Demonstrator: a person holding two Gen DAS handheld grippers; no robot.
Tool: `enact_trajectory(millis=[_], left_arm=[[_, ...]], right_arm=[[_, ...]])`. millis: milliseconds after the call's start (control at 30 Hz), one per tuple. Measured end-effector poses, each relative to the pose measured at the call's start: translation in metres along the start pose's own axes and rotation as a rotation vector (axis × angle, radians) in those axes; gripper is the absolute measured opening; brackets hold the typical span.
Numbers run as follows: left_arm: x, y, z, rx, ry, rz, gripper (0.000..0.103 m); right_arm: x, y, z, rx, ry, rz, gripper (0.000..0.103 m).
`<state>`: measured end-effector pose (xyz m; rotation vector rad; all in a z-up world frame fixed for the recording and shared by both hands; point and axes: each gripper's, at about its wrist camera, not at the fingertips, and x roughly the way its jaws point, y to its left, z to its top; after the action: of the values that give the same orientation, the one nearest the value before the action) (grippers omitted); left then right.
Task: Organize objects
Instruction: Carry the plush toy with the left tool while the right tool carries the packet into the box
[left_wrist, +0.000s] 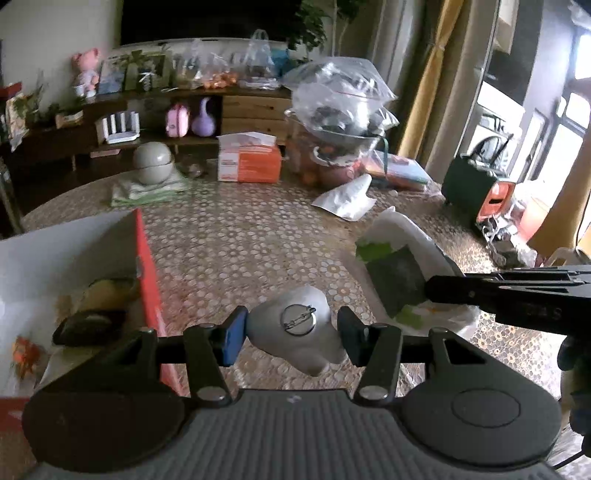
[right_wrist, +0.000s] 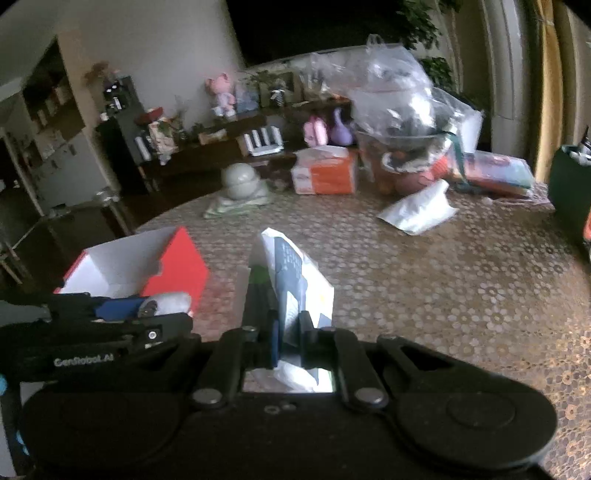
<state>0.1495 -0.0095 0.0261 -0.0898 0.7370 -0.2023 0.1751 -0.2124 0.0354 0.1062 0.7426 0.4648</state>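
left gripper (left_wrist: 291, 332) clamped on white badge toy (left_wrist: 295, 325), held over table (left_wrist: 240, 236) beside red box (left_wrist: 147, 273) | right gripper (right_wrist: 286, 332) pinched on packet (right_wrist: 295, 280) | toy best lowered inside box before release, probably

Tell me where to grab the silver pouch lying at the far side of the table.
Take the silver pouch by its raised upper corner, coming from the near side. It lies flat with that corner lifted off the table, so a tool finger could probably slip beneath; bags crowd its far side.
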Motion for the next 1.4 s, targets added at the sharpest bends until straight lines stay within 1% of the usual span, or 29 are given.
enact_trajectory(millis=[267, 667, 833, 1000, 1100, 1267, 1400], left_arm=[[-0.041, 0.031, -0.005, -0.043, -0.057, 0.026, 0.052], [-0.082, 0.088, -0.005, -0.108, -0.108, 0.103, 0.052], [-0.086, 0.107, -0.008, -0.096, -0.123, 0.156, 0.052], [-0.087, 0.133, -0.007, -0.121, -0.121, 0.218, 0.052], [-0.082, 0.153, -0.006, -0.139, -0.106, 0.258, 0.052], [-0.070, 0.179, -0.007, -0.128, -0.071, 0.327, 0.052], [-0.057, 0.198, -0.009, -0.124, -0.044, 0.364, 0.052]], right_arm=[[-0.005, 0.037, 0.002, -0.028, -0.005, 0.087, 0.009], [0.005, 0.087, 0.013, -0.074, -0.015, 0.178, 0.009], [0.013, 0.106, 0.020, -0.102, -0.020, 0.211, 0.010], [0.034, 0.130, 0.033, -0.124, -0.010, 0.251, 0.010], [0.051, 0.148, 0.039, -0.143, 0.002, 0.263, 0.010], [0.079, 0.173, 0.039, -0.176, 0.027, 0.275, 0.010], [0.102, 0.188, 0.038, -0.202, 0.050, 0.263, 0.010]])
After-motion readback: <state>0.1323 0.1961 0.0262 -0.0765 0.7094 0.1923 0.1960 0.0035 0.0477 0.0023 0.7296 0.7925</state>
